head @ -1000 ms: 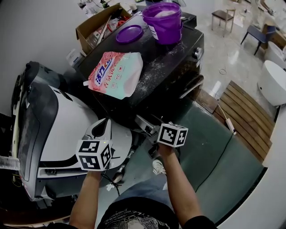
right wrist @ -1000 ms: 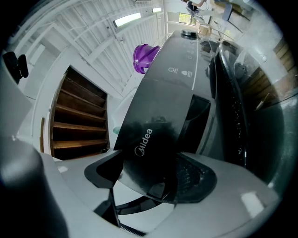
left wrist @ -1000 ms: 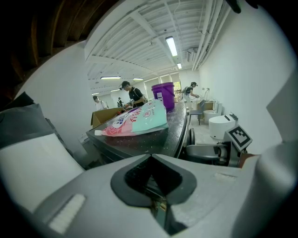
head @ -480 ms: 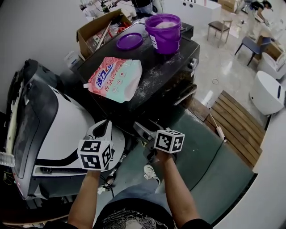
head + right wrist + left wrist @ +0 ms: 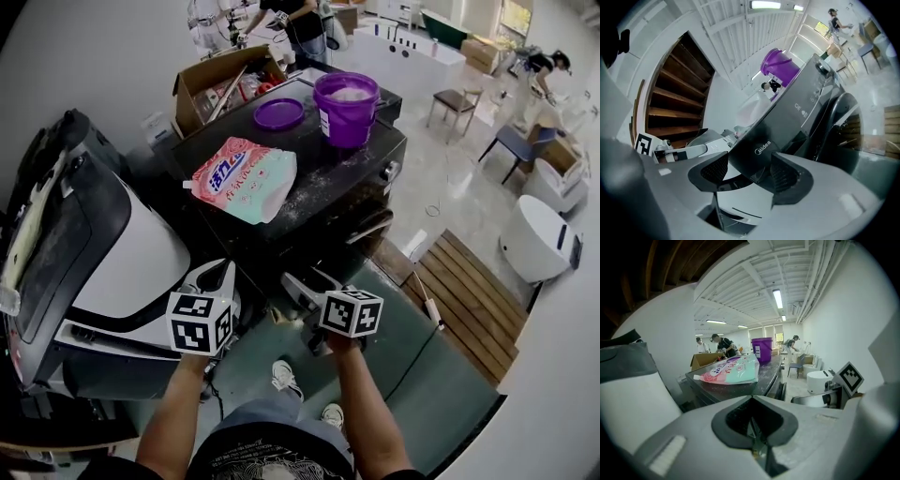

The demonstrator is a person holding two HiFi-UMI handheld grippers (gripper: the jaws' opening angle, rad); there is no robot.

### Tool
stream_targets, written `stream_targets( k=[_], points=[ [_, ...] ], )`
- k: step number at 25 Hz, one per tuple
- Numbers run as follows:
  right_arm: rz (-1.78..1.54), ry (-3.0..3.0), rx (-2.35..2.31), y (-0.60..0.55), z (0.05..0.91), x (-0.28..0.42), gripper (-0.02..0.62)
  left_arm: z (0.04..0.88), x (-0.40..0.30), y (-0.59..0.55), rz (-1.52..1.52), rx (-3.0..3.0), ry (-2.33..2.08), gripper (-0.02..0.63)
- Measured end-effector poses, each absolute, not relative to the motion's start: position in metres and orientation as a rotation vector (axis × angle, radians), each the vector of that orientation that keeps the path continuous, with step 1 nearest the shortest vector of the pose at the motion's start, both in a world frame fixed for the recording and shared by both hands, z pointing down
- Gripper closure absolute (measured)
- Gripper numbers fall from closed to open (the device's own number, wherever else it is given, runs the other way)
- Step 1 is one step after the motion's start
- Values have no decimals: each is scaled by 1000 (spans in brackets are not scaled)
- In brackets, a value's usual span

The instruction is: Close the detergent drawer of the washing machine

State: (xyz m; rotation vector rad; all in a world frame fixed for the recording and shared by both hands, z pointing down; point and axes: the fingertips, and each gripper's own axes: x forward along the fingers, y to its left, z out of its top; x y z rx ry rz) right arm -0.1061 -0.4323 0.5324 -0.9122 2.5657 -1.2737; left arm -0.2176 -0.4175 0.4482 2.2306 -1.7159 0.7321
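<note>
The black washing machine (image 5: 328,192) stands ahead with a pink-green detergent bag (image 5: 246,178), a purple bucket (image 5: 348,109) and a purple lid (image 5: 278,113) on its top. My right gripper (image 5: 302,287) is open at the machine's upper front corner. In the right gripper view the dark drawer front (image 5: 764,147) with its "Midea" logo sits between the two pads (image 5: 787,177) of the right gripper (image 5: 750,172); contact is unclear. My left gripper (image 5: 214,274) hangs to the left, apart from the machine. Its jaws (image 5: 753,427) are shut with nothing held, and the bag (image 5: 733,370) lies beyond them.
A large white-and-black appliance (image 5: 103,262) stands close on the left. A cardboard box (image 5: 221,79) sits behind the washer. A green mat (image 5: 441,375) and a wooden slatted platform (image 5: 469,291) lie to the right, with a white tub (image 5: 539,234) beyond. People stand far back.
The head view has lifted and shows more of the room. My right gripper has shifted slightly down and left in the picture, still at the washer's front corner. The left gripper has hardly moved.
</note>
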Motion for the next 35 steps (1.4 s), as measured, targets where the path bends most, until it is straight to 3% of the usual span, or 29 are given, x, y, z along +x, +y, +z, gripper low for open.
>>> stream_targets(
  k=[15, 35],
  points=[
    [-1013, 2842, -1107, -405, 469, -50, 371, 413, -202, -369, 594, 2183, -1809, 606],
    [-507, 2995, -1325, -381, 366, -5, 512, 360, -191, -336, 485, 2215, -1862, 606]
  ],
)
